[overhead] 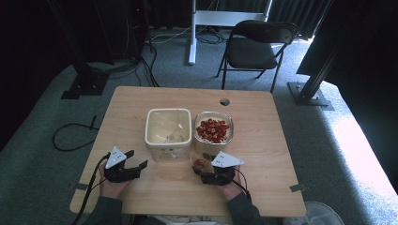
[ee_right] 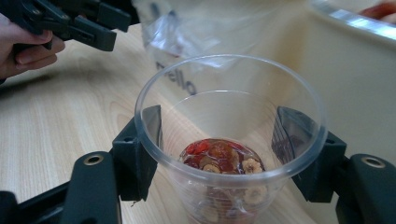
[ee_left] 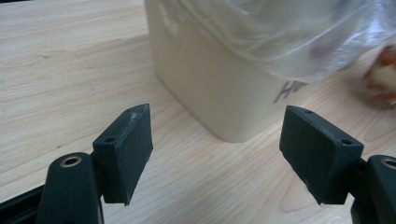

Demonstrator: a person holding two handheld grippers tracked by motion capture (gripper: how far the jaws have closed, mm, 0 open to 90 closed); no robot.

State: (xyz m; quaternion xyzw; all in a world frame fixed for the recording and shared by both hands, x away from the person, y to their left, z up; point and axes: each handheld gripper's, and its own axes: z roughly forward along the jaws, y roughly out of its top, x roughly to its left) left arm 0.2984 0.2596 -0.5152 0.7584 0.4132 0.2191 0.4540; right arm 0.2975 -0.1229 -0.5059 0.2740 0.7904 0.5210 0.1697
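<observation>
A clear plastic cup (ee_right: 229,140) with a little red dried fruit and pale slices at its bottom stands upright between the jaws of my right gripper (ee_right: 224,126), which is shut on it. In the high view this cup (overhead: 201,162) sits in the right gripper (overhead: 202,168), just in front of a container of red dried fruit (overhead: 213,131). A cream bin (overhead: 168,133) lined with a clear plastic bag stands left of that container. My left gripper (overhead: 137,158) is open and empty, close to the bin's near left corner (ee_left: 219,93).
The wooden table (overhead: 263,154) has a small round hole (overhead: 224,101) near its far edge. Behind the table are a black folding chair (overhead: 256,47) and a white stand leg (overhead: 191,33). Cables (overhead: 70,136) lie on the carpet at the left.
</observation>
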